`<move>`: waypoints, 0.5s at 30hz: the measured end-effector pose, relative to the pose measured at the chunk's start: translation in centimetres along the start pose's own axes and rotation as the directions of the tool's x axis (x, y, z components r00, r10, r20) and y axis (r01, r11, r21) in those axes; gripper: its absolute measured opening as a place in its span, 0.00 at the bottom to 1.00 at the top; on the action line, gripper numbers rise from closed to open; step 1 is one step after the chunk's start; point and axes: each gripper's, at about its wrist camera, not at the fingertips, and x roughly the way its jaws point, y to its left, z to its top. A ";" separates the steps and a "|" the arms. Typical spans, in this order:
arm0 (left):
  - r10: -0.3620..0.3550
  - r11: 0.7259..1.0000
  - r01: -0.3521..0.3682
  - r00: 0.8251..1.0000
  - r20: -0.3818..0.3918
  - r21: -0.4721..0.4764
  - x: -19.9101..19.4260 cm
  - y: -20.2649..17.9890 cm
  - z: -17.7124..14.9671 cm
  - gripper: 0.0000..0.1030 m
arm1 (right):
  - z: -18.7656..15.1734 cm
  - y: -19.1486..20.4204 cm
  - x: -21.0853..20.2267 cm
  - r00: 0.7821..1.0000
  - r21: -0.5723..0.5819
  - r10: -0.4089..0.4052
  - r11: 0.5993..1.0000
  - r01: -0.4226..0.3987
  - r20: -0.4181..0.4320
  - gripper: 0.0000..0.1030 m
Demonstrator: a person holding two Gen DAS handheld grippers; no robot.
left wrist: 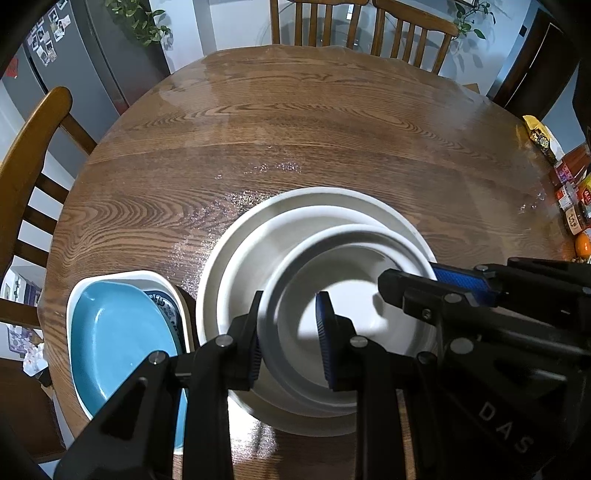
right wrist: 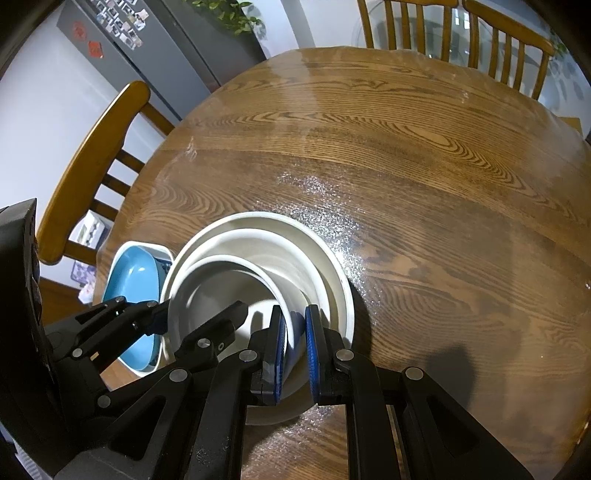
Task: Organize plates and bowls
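Note:
Three white bowls are nested on the round wooden table: a large outer bowl [left wrist: 321, 199] [right wrist: 325, 258], a middle bowl [left wrist: 258, 254] [right wrist: 258, 240] and a small inner bowl [left wrist: 354, 266] [right wrist: 207, 288], which sits tilted. My left gripper [left wrist: 290, 332] straddles the small bowl's left rim, one finger outside and one inside. My right gripper [right wrist: 295, 350] straddles its right rim, and shows in the left wrist view [left wrist: 424, 284]. Both sets of jaws look closed on the rim. A blue dish [left wrist: 118, 339] [right wrist: 133, 280] lies in a white rectangular dish [left wrist: 122, 275] to the left.
Wooden chairs stand at the left [left wrist: 26, 155] and far side [left wrist: 410, 33]. Jars, packets and an orange [left wrist: 583, 245] crowd the table's right edge. A grey fridge [right wrist: 155, 48] is behind the left chair.

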 end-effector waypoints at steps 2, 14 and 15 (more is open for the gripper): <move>0.007 1.000 -0.007 1.000 0.002 0.004 0.1 -0.2 0.0 0.22 | 0.0 0.0 0.0 1.000 -0.001 -0.001 1.000 0.001 0.000 0.12; 0.020 1.000 -0.020 1.000 0.009 0.008 0.2 -0.7 0.0 0.23 | 0.0 0.0 0.1 1.000 -0.003 -0.007 1.000 0.007 0.003 0.12; 0.020 1.000 -0.020 1.000 0.011 0.006 0.1 -0.7 -0.1 0.24 | 0.0 0.0 0.1 1.000 -0.004 -0.006 1.000 0.006 0.005 0.12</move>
